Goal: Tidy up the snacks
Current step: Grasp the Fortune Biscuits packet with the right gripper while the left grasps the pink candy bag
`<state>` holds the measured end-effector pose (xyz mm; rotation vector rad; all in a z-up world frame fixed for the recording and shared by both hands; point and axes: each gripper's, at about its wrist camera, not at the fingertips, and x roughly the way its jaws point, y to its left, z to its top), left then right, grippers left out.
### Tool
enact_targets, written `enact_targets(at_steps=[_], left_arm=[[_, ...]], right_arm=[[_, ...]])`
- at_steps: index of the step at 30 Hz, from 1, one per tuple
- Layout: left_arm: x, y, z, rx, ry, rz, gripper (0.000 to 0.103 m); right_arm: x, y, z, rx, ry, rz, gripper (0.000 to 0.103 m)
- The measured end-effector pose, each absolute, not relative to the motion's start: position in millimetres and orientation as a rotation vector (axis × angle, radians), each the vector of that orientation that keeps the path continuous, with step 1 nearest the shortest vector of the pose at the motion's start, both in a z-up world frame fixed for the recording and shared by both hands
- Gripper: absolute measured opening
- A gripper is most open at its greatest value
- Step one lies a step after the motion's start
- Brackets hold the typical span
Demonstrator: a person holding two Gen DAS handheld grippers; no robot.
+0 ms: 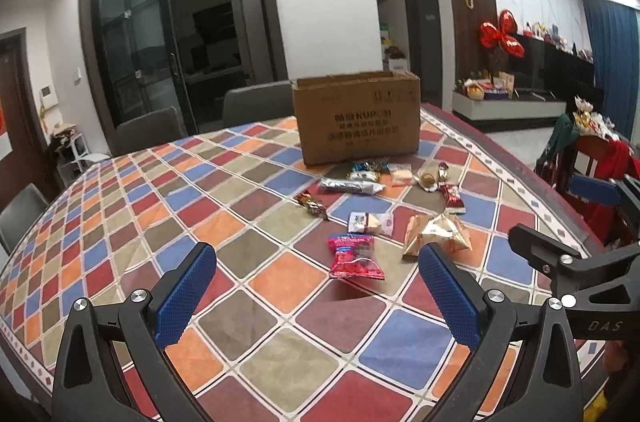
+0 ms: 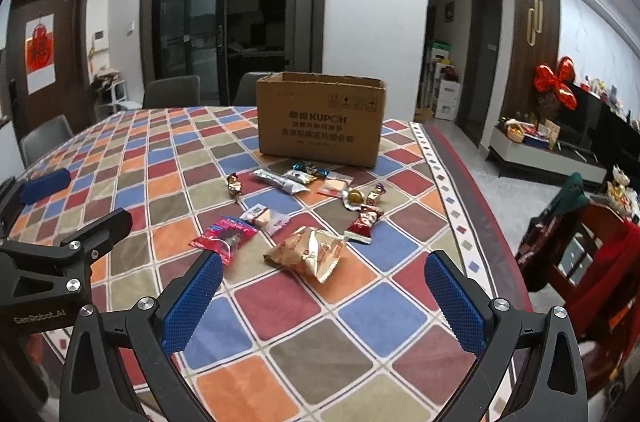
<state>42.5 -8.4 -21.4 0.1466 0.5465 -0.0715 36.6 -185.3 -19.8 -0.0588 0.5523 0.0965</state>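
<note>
Both grippers hovered empty over the table point(image 1: 120, 222), jaws wide apart: left gripper point(image 1: 316, 294), right gripper point(image 2: 324, 298). Snacks lay loose between them and the open cardboard box point(image 2: 320, 118) at the far side. I judged the pink packet point(image 1: 354, 256) and gold packet point(image 2: 310, 248) light, crinkly and slippery, their contents likely crushable; a grip across a sealed edge seemed safest. Small wrapped candies point(image 2: 235, 184) near the box were too tiny to identify, and the box interior was hidden.

A checkered tablecloth point(image 2: 280, 302) covers the table; grey chairs point(image 2: 172, 92) stand behind.
</note>
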Motion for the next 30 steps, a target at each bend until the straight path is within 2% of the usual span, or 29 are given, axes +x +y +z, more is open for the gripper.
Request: enact_targets(at_steps=[7, 9, 13, 17, 21, 25, 28, 30], left_arm=[[76, -15, -40, 0.192, 0.606, -0.102, 0.096], [86, -16, -45, 0.193, 0.624, -0.115, 0.091], [108, -17, -58, 0.192, 0.670, -0.149, 0.089], [129, -16, -73, 0.161, 0.735, -0.189, 0.086], [146, -15, -85, 0.122, 0.784, -0.220, 0.079], [158, -18, -94, 0.111, 0.814, -0.236, 0.076], [167, -20, -103, 0.092, 0.861, -0.267, 0.069], [172, -23, -108, 0.081, 0.885, -0.281, 0.065]], right_arm=[[75, -182, -39, -0.112, 0.612, 0.179, 0.102], [86, -183, -45, -0.111, 0.628, 0.191, 0.102], [110, -183, -55, -0.098, 0.662, 0.216, 0.102], [133, -186, -66, -0.036, 0.710, 0.237, 0.095], [147, -191, -77, 0.032, 0.752, 0.220, 0.092], [157, -194, -89, 0.099, 0.807, 0.223, 0.089], [163, -197, -97, 0.141, 0.842, 0.217, 0.088], [166, -197, -101, 0.161, 0.864, 0.228, 0.082]])
